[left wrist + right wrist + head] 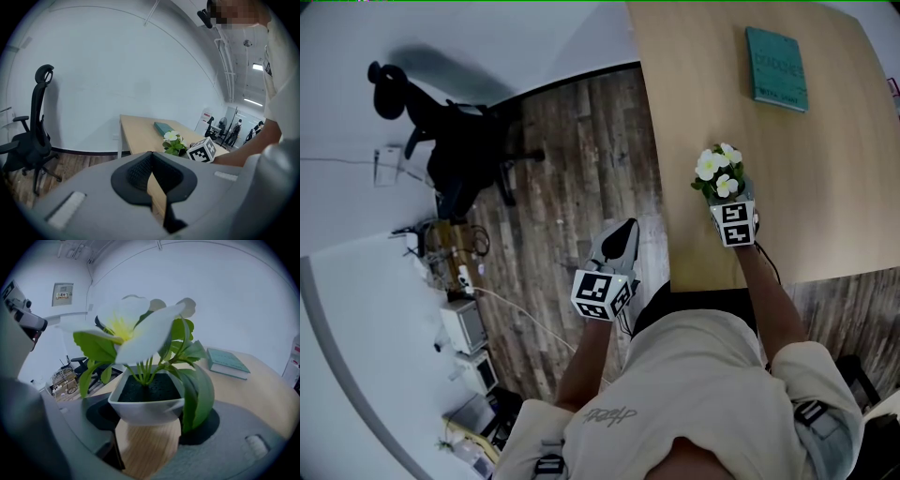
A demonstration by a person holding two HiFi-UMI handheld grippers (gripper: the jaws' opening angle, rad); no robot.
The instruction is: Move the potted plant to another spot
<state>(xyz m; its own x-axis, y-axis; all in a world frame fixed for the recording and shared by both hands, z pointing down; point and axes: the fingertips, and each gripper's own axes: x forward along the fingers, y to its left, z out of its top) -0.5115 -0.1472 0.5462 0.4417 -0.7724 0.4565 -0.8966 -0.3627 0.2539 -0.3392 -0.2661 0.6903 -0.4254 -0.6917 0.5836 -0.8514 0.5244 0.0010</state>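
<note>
The potted plant (pixel 720 173), white flowers and green leaves in a small white square pot (pixel 147 404), is at the near left part of the wooden table (pixel 825 169). My right gripper (pixel 732 195) is shut on the pot, whose sides sit between the two dark pads. The pot's base is hidden, so I cannot tell whether it touches the tabletop. My left gripper (pixel 623 230) hangs over the floor, left of the table's edge, shut with nothing in it. In the left gripper view the plant (pixel 174 143) shows beyond its tips (pixel 151 154).
A teal book (pixel 776 67) lies at the far side of the table. A black office chair (pixel 459 150) stands on the wood floor to the left. Boxes and cables (pixel 459 309) line the white wall at lower left.
</note>
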